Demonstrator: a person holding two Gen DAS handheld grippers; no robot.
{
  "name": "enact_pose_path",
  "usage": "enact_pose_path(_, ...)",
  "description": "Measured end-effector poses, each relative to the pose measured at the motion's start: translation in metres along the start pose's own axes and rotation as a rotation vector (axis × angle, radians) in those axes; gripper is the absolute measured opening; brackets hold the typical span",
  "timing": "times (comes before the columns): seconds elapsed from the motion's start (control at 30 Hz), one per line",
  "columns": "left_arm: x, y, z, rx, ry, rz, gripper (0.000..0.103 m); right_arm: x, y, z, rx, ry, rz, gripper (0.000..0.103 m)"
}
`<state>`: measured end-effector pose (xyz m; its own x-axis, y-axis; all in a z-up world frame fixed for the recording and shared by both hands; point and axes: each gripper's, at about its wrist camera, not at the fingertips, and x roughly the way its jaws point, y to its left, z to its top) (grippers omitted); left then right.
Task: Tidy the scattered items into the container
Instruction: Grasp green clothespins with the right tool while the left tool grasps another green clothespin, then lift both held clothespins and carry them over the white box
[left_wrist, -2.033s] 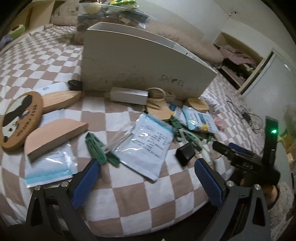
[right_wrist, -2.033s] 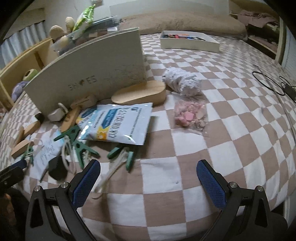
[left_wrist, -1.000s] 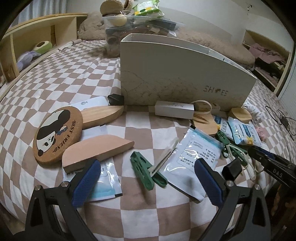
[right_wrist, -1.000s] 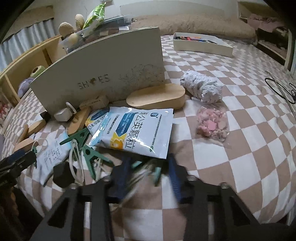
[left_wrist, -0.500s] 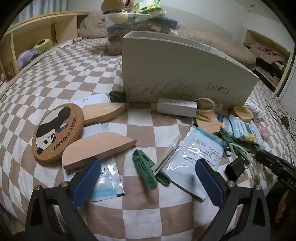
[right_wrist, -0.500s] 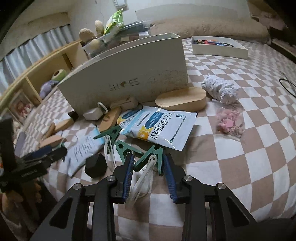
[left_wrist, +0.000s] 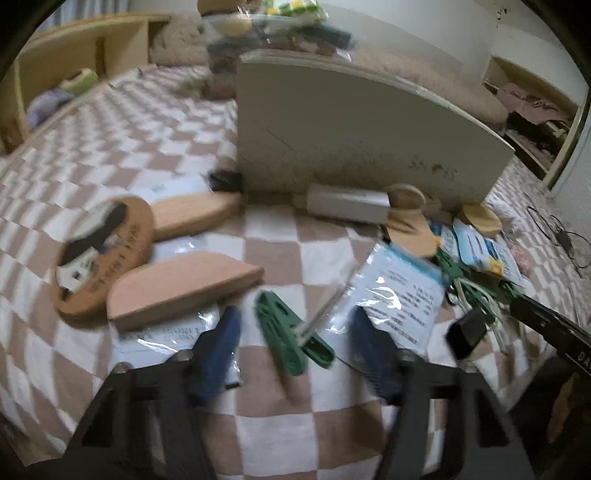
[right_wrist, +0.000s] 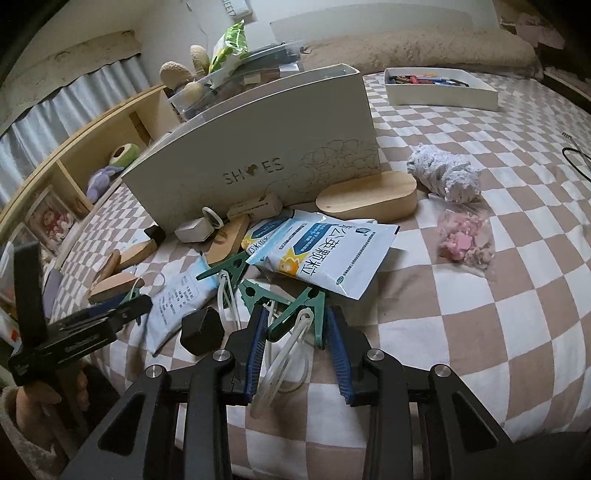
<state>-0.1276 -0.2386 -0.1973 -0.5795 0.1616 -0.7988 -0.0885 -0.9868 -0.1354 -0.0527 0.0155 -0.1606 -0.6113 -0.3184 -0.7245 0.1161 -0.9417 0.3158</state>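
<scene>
Upright on the checkered bed (right_wrist: 461, 295) stands the white "SHOES" box (right_wrist: 258, 162); its inside is hidden from both views. Behind it, a white tray (right_wrist: 439, 94) holds small coloured items. Low over the bed, the right gripper (right_wrist: 295, 334) has its blue pads closed against a green clothes peg (right_wrist: 301, 314) tangled with white cord. The left gripper (left_wrist: 295, 343), blurred, hangs with its jaws spread on either side of another green peg (left_wrist: 291, 332), which lies flat beside a clear packet (left_wrist: 399, 295).
</scene>
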Motion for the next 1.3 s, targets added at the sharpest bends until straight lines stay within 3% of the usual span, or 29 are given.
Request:
enact_pose_path(0.07, -0.001, -0.002, 0.000, 0.007, -0.004, -0.003, 0.053, 0.001, 0.001, -0.001, -0.004, 0.007, 0.003, 0.034)
enact_pose_path(0.2, -0.002, -0.001, 0.000, -0.005, 0.004, -0.041, 0.026, 0.001, 0.003, -0.001, -0.012, 0.011, 0.005, 0.034)
enact_pose_path(0.27, -0.002, 0.001, 0.001, -0.013, 0.010, -0.065, 0.020, 0.001, 0.003, -0.001, -0.013, 0.010, 0.006, 0.034)
enact_pose_path(1.3, -0.036, -0.015, -0.002, 0.030, -0.044, -0.178, 0.018, -0.020, 0.028, -0.005, -0.040, -0.011, 0.119, 0.034)
